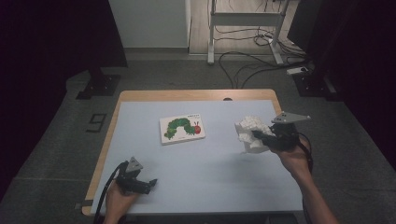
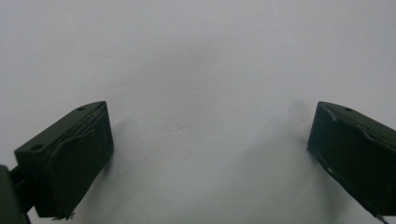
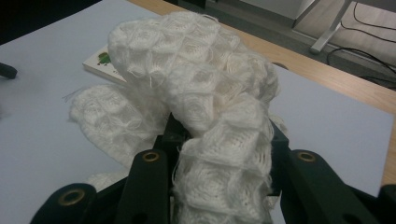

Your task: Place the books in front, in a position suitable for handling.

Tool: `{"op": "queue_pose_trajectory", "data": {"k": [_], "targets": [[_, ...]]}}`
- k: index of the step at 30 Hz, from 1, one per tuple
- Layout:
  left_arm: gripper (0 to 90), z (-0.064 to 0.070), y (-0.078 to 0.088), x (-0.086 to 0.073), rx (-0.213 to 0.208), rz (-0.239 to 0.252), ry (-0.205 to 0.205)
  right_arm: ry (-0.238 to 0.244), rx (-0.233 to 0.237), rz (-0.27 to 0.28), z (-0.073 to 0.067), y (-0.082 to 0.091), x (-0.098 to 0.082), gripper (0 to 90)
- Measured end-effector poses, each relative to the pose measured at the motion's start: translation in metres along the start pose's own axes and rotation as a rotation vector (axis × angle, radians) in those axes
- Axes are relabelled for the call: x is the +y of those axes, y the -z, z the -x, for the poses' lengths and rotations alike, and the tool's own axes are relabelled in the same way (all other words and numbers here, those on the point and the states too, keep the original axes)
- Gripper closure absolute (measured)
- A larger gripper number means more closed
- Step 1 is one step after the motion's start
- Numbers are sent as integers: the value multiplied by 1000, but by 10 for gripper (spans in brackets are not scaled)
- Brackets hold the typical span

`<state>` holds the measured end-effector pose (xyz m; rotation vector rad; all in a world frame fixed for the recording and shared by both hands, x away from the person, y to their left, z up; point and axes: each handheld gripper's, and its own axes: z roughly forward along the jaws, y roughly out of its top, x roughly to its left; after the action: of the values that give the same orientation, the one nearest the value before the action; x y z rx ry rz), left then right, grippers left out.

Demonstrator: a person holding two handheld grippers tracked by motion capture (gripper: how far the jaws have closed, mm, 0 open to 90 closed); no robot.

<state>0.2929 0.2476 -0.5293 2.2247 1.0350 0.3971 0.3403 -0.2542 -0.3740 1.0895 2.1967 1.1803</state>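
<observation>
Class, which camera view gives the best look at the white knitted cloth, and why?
The right gripper view: the white knitted cloth shows close up there, its bubbly weave clear, bunched between the right gripper jaws. The high view shows it small, lifted above the table at the right. The left gripper view looks at bare table surface.

caterpillar book (image 1: 182,129) | flat, mid-table | pale blue table (image 1: 205,172)

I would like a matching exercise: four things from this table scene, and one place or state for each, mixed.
1. white knitted cloth
2. caterpillar book
3. left gripper
4. right gripper

a. lies flat mid-table
b. open over bare table
c. shut on the cloth
d. bunched up, lifted at the right

Pairs: 1-d, 2-a, 3-b, 4-c
</observation>
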Motion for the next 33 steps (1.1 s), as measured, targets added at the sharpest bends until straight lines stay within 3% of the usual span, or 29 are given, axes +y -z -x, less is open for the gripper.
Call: {"op": "queue_pose_trajectory", "data": {"k": [9,13,20,29,33], "targets": [[1,0,0,0,1,1,0,-8,-6,-8,-2,21,-16,633],[1,0,0,0,0,0,0,-18,-7,-15,-1,23,-25,632],[1,0,0,0,0,-1,0,-24,-19,-45,1,7,-46,630],[1,0,0,0,-1,1,2,7,-46,-82,-4,-24,-78,624],[2,0,0,0,0,1,2,-2,-52,-94,-2,-37,-92,617]]}}
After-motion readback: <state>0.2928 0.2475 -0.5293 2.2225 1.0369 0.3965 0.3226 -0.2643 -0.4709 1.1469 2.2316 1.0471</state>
